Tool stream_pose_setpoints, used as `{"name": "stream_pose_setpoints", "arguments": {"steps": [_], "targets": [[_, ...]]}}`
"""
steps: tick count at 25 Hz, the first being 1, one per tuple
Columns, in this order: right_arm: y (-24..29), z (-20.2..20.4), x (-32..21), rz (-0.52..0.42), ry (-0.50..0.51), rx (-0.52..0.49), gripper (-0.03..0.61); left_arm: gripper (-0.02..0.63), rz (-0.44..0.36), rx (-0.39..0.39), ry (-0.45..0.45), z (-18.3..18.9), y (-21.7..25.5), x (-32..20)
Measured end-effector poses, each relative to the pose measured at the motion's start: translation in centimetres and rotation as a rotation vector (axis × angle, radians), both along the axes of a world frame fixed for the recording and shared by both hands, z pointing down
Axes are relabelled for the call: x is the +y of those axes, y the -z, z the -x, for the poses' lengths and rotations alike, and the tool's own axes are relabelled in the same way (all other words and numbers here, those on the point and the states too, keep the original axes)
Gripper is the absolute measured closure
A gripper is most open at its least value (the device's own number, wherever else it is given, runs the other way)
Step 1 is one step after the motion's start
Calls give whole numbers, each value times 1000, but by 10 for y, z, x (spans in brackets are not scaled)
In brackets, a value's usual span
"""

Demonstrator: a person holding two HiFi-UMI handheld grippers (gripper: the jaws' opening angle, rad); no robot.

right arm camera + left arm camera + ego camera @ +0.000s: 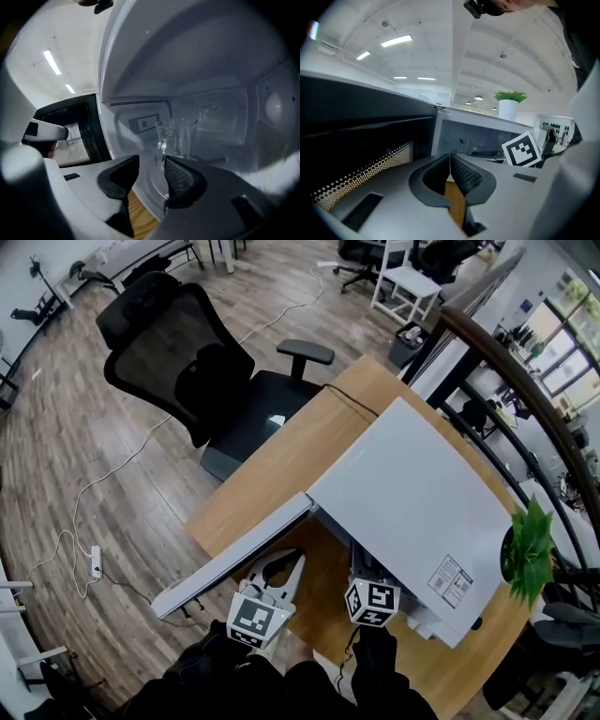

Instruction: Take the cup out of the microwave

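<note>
Wood-grain tabletop [281, 474] is being used as the stand for a white microwave [412, 512], its door [234, 559] swung open to the left. The left gripper [450, 158] is being kept beside that door, jaws closed together on nothing. The right gripper [151, 171] is being pointed into the cavity, jaws apart and empty. The clear glass cup [176, 138] is standing inside, just beyond the tips. Step judged: reach-in, no grasp yet. Next, the jaws are to be advanced round the cup, closed gently, and drawn out level.

Wooden table [281, 460] under a white microwave [412, 507], its door [234, 563] open.
</note>
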State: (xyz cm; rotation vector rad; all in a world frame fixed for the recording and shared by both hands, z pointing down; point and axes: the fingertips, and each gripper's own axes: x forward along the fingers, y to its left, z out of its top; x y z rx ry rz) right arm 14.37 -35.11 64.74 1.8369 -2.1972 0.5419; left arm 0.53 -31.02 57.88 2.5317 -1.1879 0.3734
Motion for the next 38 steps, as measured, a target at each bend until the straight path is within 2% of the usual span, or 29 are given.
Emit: {"name": "stream_pose_setpoints", "arguments": {"steps": [11, 14, 21, 28, 38], "targets": [[-4, 1, -25, 34, -36, 33, 454, 586, 7, 7, 16, 10, 2, -11], [-4, -4, -27, 33, -58, 49, 527, 586, 7, 7, 20, 11, 1, -14], [4, 4, -27, -28, 10, 74, 543, 586, 9, 6, 16, 11, -3, -15], [14, 23, -12, -75, 63, 17, 549, 586, 2, 6, 13, 15, 3, -7], [26, 40, 21, -112, 68, -66, 557, 586, -22, -2, 13, 29, 15, 19]]}}
